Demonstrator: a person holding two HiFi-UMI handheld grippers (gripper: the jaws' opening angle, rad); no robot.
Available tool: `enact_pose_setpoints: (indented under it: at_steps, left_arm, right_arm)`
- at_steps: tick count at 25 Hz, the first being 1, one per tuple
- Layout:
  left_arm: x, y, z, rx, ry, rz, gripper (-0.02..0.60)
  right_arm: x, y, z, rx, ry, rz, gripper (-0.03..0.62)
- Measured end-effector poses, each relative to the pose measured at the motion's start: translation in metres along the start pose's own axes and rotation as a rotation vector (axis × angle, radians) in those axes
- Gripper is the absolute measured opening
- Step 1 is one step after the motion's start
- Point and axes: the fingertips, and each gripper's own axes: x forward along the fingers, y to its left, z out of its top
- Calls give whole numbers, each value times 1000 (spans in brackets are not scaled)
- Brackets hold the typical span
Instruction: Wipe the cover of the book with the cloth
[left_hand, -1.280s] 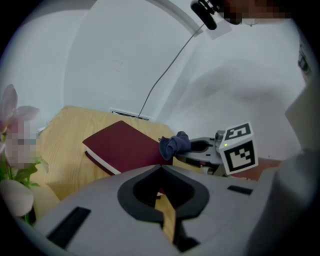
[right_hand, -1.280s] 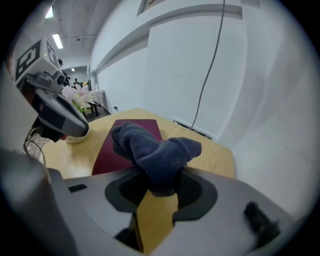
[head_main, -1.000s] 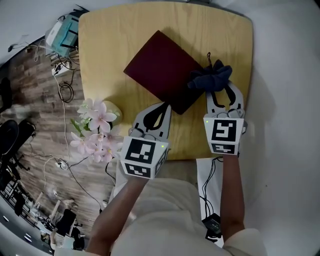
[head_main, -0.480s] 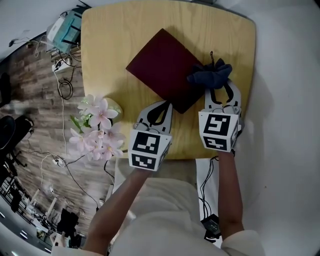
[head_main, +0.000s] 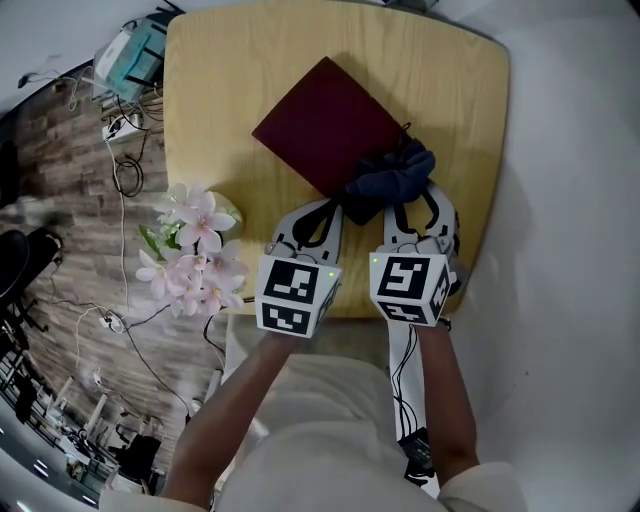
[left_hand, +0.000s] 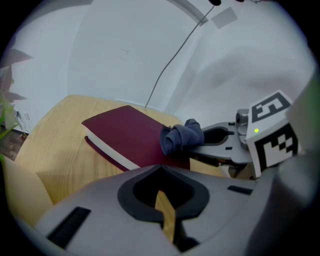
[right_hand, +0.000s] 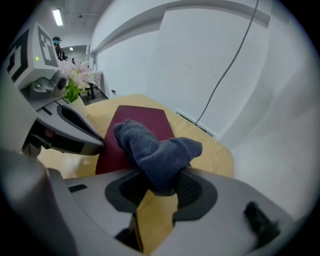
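Observation:
A maroon book (head_main: 325, 120) lies askew on the yellow wooden table (head_main: 230, 90). A dark blue cloth (head_main: 388, 178) is bunched over the book's near right corner, with my right gripper (head_main: 412, 205) shut on it. In the right gripper view the cloth (right_hand: 155, 147) bulges up out of the gripper (right_hand: 162, 185), and the book (right_hand: 145, 117) lies behind it. My left gripper (head_main: 335, 207) is shut on nothing, its tip by the book's near edge. The left gripper view shows the book (left_hand: 127, 132), the cloth (left_hand: 181, 137) and the right gripper (left_hand: 220, 145) ahead of the left gripper (left_hand: 161, 167).
Pink flowers (head_main: 195, 250) stand at the table's near left corner, close to my left gripper. On the floor to the left are cables (head_main: 125, 180) and a teal box (head_main: 125, 60). A white wall runs behind the table's right side.
My right gripper has dragged the cloth left and toward me, from the book's right corner onto its near corner. The left gripper has hardly moved.

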Motion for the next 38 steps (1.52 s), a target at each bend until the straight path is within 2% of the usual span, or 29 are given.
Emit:
enact_pose_setpoints:
  at_steps: [14,18,24,29,38]
  left_arm:
    - [0,1,-2,-27,-8,-22,9]
    - [-1,1,-1,3,2,-23,9]
    - [-3,-3,3,55,9,-21,9]
    - [-3,-21,-6,105,32,-64,9]
    - [3,-35,-22,142,63,-84,9]
  right_arm:
    - [-30,61,-19,-70,31,120,149]
    - [-40,66,-22,-6,30,157,149]
    - [-49,31,-8,89,-19,88,150]
    - [-37,-6,7,125,-46,40,149]
    - [19,-39,38,63,-36,37,149]
